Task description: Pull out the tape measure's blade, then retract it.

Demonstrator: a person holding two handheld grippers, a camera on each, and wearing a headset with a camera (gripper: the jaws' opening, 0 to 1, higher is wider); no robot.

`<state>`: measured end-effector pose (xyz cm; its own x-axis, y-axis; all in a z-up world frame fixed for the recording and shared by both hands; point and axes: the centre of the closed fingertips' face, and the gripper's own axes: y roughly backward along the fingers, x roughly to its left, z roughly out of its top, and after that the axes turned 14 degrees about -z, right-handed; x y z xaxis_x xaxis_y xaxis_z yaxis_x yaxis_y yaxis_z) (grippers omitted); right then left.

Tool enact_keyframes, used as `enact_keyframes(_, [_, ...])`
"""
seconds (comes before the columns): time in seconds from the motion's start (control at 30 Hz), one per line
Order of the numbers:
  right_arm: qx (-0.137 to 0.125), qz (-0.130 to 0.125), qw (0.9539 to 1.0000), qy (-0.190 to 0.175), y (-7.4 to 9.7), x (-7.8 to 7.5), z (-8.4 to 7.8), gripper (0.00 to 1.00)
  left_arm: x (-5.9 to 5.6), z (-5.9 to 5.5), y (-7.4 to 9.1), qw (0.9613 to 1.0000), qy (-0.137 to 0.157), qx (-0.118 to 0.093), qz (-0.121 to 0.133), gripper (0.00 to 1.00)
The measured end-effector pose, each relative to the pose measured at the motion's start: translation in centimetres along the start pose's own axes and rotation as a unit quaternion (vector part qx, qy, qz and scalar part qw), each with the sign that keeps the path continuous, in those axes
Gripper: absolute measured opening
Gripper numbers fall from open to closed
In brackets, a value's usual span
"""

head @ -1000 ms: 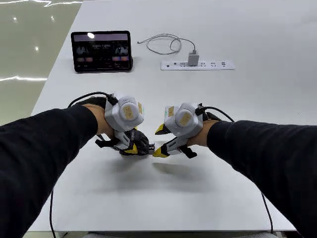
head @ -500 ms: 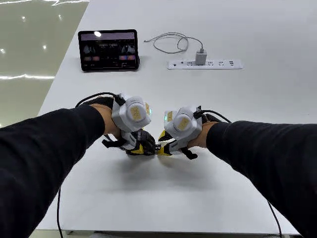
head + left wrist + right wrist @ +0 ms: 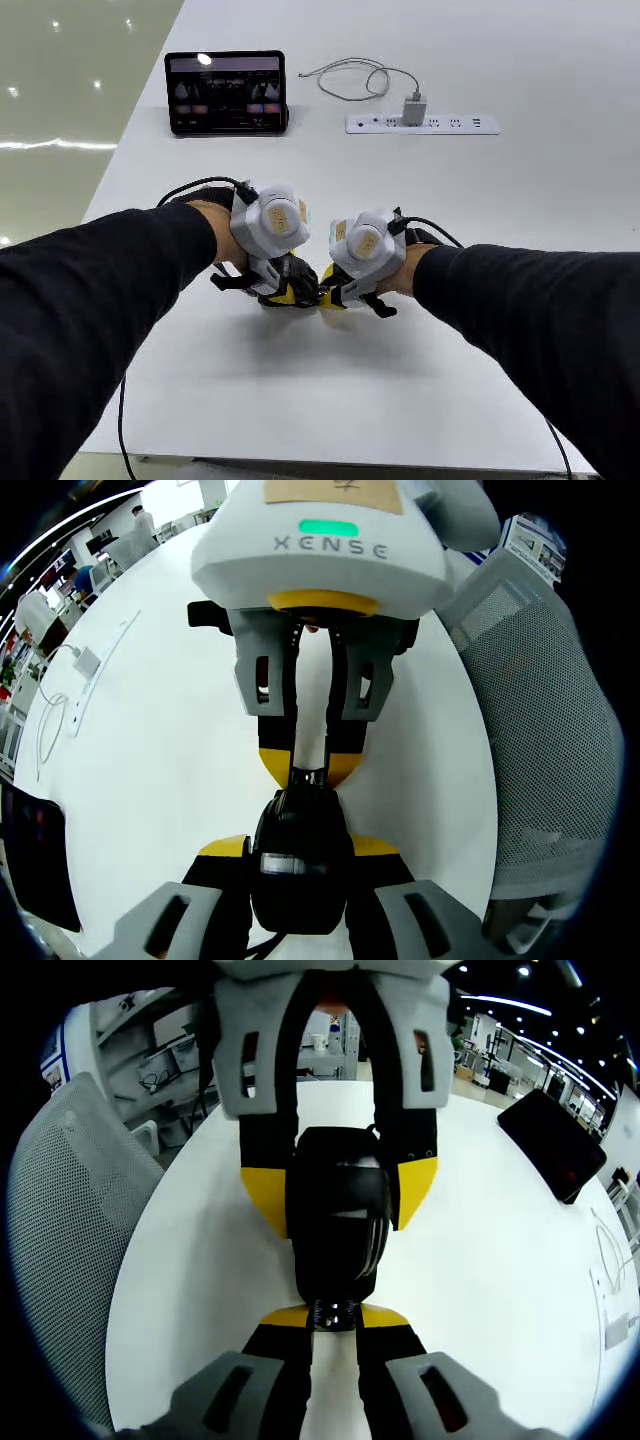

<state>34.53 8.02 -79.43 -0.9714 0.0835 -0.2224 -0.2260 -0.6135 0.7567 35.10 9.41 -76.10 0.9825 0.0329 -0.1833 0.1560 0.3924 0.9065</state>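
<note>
On the white table point(image 3: 420, 220), near its front edge, we see the two hand-held grippers meeting nose to nose with the tape measure point(image 3: 299, 281) between them. The left hand-held gripper point(image 3: 289, 295) is clamped on the black case: in the left gripper view the case point(image 3: 300, 865) sits between its yellow-tipped jaws point(image 3: 300, 846), gripped from both sides. The right hand-held gripper point(image 3: 326, 298) faces it, and in its own view its jaws point(image 3: 335, 1318) are pinched together on the small metal blade tip point(image 3: 335, 1310), which lies right at the mouth of the case point(image 3: 340, 1210). We see almost no blade drawn out; the tip is just beside the case. In the left gripper view the right hand-held gripper's jaws point(image 3: 310, 768) come down from above and meet on that tip point(image 3: 309, 777).

Well apart, at the far side of the table, stand a dark tablet point(image 3: 227, 92) and a white power strip point(image 3: 420, 123) with a charger point(image 3: 414, 107) plugged in and a looped cable point(image 3: 350, 78). A grey mesh chair point(image 3: 530, 760) stands beside the table.
</note>
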Motion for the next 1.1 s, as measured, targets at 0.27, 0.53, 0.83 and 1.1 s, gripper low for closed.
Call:
enact_keyframes(0.27, [0.000, 0.007, 1.0000, -0.005, 0.2, 0.0, -0.3, 0.09, -0.1, 0.0, 0.1, 1.0000, 0.000, 0.001, 0.000, 0.31])
enact_keyframes(0.53, [0.003, 0.002, 1.0000, -0.008, 0.3, -0.2, -0.5, 0.08, -0.2, 0.0, 0.1, 1.0000, -0.002, 0.003, 0.001, 0.31])
enact_keyframes(0.83, [0.014, -0.002, 0.9999, -0.006, 0.8, -0.6, -1.3, 0.08, 0.0, -0.1, 0.2, 1.0000, 0.002, 0.000, 0.002, 0.31])
enact_keyframes(1.1, [0.016, -0.009, 0.9998, -0.012, 1.3, -0.6, -1.9, 0.08, 0.2, -0.3, 0.0, 1.0000, -0.001, 0.004, 0.003, 0.31])
